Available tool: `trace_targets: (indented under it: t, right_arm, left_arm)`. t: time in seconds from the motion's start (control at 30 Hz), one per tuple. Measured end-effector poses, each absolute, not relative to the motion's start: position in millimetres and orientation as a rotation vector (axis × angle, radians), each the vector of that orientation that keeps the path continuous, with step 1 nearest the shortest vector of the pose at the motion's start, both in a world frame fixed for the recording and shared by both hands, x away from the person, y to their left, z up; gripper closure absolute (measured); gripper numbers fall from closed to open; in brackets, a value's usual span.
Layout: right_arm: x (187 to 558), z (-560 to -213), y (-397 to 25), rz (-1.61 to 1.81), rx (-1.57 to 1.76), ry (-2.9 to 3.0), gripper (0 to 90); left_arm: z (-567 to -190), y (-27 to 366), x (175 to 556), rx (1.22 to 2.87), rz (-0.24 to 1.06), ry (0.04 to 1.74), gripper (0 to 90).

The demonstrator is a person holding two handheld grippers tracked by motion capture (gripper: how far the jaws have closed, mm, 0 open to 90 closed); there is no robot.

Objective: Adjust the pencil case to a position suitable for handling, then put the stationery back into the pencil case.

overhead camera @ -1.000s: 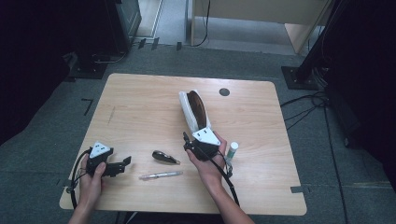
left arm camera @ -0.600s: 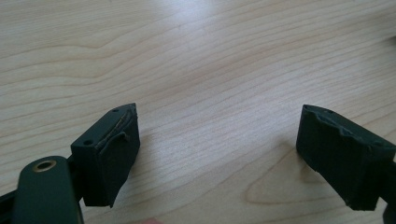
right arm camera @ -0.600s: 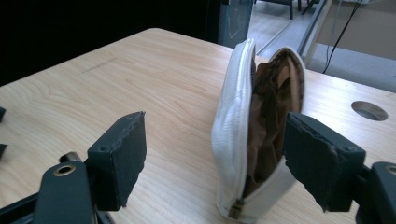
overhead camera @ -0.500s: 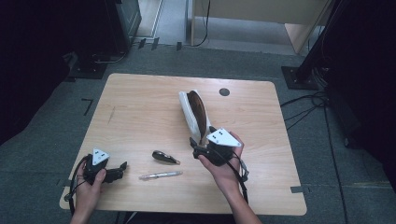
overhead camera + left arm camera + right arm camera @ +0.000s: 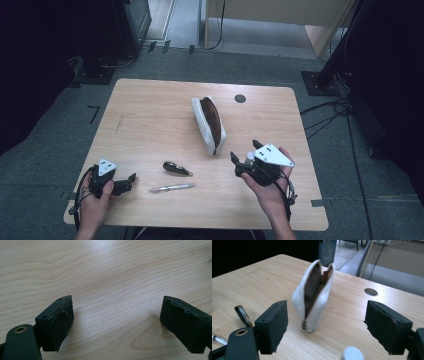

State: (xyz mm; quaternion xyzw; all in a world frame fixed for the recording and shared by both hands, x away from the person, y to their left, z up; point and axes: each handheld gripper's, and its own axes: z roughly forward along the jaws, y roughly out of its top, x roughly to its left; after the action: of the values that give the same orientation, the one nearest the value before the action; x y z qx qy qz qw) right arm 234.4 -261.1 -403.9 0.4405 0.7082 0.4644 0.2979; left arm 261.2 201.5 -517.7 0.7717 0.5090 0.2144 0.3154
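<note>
- The white pouch (image 5: 208, 125) stands near the table (image 5: 150, 115) middle, its unzipped mouth facing up; its long axis runs away from the person.
- The right gripper (image 5: 245, 157), jaws apart and empty, is just beside the pouch's near end, aimed at it.
- The left gripper (image 5: 131, 181), jaws also apart, is well away from the pouch.

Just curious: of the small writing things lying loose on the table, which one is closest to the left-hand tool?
The clear pen. It lies just beyond the left gripper's open fingers, while the short dark pen sits farther up, toward the white pouch.
</note>
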Motion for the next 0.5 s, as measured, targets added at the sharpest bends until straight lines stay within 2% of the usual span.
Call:
trace_targets:
  t: [0.17,0.5]
  right_arm:
    - [233,-410,-284,1.241,1.241,1.893,22.4]
    - [234,-421,-299,1.261,1.271,1.875,34.5]
  left_arm:
    - [-518,202,261,2.032,0.565,1.343,12.0]
    - [-518,202,262,2.029,0.566,1.349,11.6]
